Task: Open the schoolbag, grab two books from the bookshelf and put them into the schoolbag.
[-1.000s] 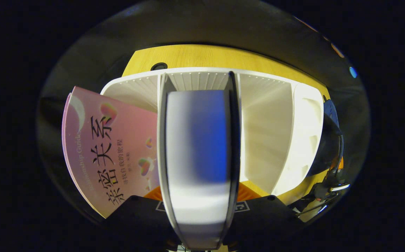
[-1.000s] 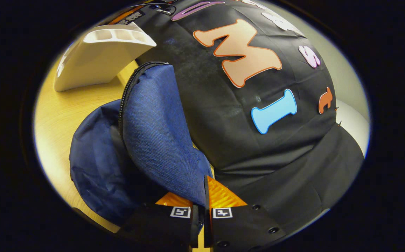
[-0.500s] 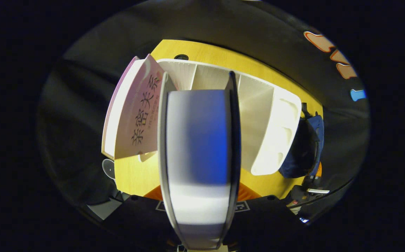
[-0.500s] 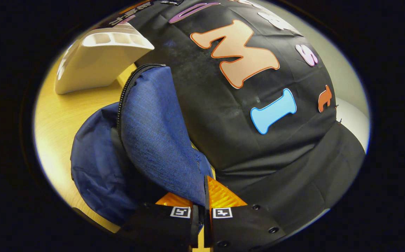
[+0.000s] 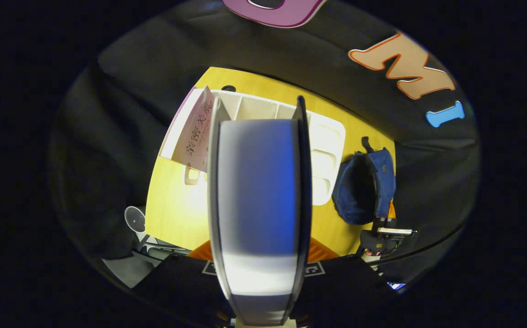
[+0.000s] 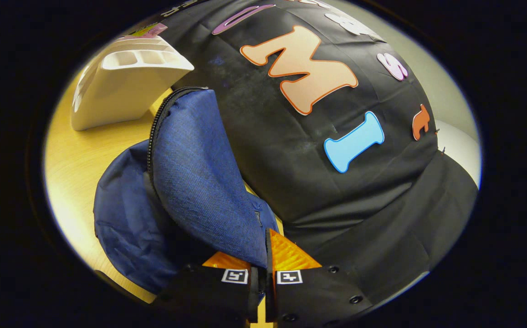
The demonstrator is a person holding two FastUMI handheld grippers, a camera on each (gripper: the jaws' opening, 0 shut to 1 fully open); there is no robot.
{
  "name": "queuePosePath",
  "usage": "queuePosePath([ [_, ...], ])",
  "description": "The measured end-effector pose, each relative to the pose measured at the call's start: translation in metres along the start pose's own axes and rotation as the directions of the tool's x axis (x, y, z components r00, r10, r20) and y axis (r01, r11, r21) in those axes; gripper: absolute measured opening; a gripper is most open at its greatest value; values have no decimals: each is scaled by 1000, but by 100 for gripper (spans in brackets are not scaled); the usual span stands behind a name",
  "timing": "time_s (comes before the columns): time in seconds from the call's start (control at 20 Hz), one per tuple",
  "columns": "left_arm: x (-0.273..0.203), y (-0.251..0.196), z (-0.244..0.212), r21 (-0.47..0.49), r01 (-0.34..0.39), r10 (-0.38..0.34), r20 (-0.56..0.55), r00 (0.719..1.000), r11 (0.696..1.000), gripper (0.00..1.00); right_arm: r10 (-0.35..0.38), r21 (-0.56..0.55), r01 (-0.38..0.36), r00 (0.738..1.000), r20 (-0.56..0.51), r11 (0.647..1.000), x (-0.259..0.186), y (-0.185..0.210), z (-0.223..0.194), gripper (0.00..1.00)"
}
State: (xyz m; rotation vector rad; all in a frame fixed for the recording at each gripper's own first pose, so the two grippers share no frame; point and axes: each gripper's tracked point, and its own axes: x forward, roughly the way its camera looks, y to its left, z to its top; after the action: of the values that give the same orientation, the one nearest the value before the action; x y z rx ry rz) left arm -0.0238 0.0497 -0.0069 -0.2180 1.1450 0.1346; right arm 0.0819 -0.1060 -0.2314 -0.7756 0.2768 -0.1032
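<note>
Tabletop point(image 5: 176, 214): book point(image 5: 258, 182) (upright) between claw point(image 5: 258, 255) fingers

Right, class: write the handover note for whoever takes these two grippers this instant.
Left gripper: shut on a book, held above the table.
Right gripper: shut on the flap of the blue schoolbag, holding its mouth open.
Bookshelf stands beside the bag; a pink book leans at its far end.
Done: bag open, first book in the gripper.
Left: put it in the bag, then fetch the pink one.

Yellow wooden table point(image 5: 176, 214) against black cloth wall point(image 6: 359, 205), warm light.
</note>
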Motion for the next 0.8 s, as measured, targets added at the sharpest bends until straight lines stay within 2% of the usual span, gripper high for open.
queuePosePath([
  [0.15, -5, -32, -17, -8, 97, -97, 31, 995, 995, 42, 11, 22, -11, 1000, 0, 1000, 2, -3, -3, 9],
  [0.4, 6, -87, -36, -24, 268, -266, 57, 962, 963, 41, 30, 51, -31, 1000, 8, 998, 0, -8, -5, 9],
  [0.55, 28, -126, -43, -45, 366, -363, 66, 929, 929, 41, 43, 80, -43, 999, 7, 996, 1, -9, -6, 9],
  [0.8, 81, -179, -37, -34, 482, -475, 127, 871, 875, 40, 62, 137, -62, 998, 1, 989, 4, -13, -5, 9],
])
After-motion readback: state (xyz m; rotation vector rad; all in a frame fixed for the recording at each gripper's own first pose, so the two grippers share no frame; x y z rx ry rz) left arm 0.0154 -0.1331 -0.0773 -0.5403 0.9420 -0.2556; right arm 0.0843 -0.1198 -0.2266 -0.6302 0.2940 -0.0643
